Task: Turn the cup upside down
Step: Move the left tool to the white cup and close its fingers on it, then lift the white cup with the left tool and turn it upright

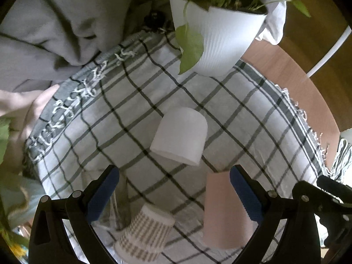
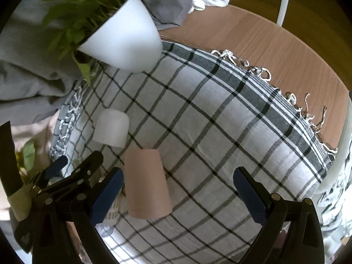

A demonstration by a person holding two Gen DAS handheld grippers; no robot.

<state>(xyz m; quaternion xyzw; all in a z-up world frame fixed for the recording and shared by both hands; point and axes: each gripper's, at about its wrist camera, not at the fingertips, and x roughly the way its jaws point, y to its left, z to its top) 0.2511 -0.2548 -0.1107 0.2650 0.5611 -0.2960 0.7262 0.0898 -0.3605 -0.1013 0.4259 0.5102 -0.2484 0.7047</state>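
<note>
Three cups stand upside down on a checked cloth [image 1: 114,132]. A white cup [image 1: 180,135] is ahead of my left gripper [image 1: 175,176], which is open and empty. A pink cup [image 1: 224,211] stands by its right finger. A cup with a beige check pattern [image 1: 143,235] sits low between its fingers. In the right wrist view my right gripper [image 2: 178,178] is open and empty; the pink cup [image 2: 147,184] stands beside its left finger and the white cup [image 2: 112,127] is farther left. The left gripper [image 2: 63,176] shows at lower left there.
A white ribbed pot with a green plant [image 1: 220,41] stands at the cloth's far edge, also in the right wrist view [image 2: 125,41]. Grey bedding [image 1: 55,26] lies at the back left. Bare wooden tabletop [image 2: 275,52] lies to the right of the cloth's fringe.
</note>
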